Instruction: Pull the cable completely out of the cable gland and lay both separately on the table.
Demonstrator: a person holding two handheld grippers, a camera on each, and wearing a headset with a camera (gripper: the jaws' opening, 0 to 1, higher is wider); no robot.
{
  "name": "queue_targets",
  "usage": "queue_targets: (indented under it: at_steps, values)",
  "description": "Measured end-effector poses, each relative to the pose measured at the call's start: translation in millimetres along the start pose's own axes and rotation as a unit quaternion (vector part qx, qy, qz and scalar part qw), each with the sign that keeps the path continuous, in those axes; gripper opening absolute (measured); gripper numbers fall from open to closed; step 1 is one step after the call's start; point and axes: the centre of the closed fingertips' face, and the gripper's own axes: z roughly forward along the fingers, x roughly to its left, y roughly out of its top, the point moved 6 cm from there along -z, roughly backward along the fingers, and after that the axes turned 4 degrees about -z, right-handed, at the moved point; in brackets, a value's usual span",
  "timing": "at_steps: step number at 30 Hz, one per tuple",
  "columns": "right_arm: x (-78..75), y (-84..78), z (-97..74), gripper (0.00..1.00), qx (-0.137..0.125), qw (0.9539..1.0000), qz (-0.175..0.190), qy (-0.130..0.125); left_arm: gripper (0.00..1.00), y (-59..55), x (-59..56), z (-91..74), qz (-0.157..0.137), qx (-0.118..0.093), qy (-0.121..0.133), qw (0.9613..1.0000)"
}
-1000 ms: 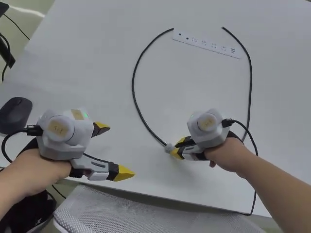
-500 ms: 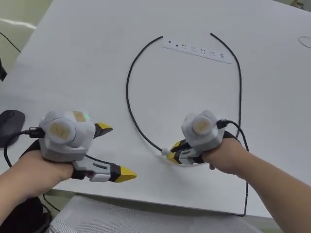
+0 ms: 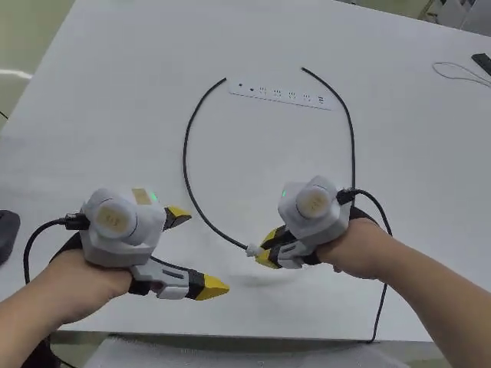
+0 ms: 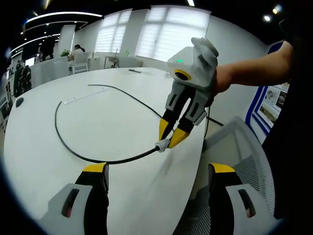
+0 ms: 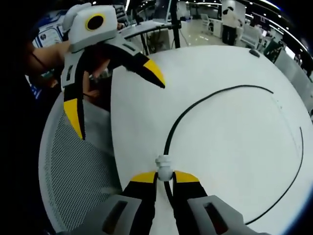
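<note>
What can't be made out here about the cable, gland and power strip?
- Head view: the thin black cable passes behind the right tool, so its near stretch is hidden.
- Right gripper view: how much cable sits inside the small white plastic cable gland; the tool's jaws cover it.
- Head view: markings on the long white power strip are too small to read.
</note>
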Motion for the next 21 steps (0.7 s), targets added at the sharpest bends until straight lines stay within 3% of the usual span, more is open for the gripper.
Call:
queue_targets:
  at_steps: [4, 11, 21]
  values:
    - [6.2, 6.9, -10.2, 0.07, -0.014, 0.9998, -0.014, 0.003, 0.84, 5.9, -4.5, 7.4, 0.011, 0.003, -0.013, 0.9999]
    - [15.2, 8.2, -26.0, 0.07, -0.013, 0.9991, -0.041, -0.002, 0.8, 19.4, -12.5, 19.6, 0.028, -0.003, -0.04, 0.9988]
    - [28.4, 10.0, -37.3, 0.06, -0.014, 0.9953, -0.096, 0.005, 0.72, 20.7, -17.6, 32.4, 0.055, -0.007, -0.071, 0.9959]
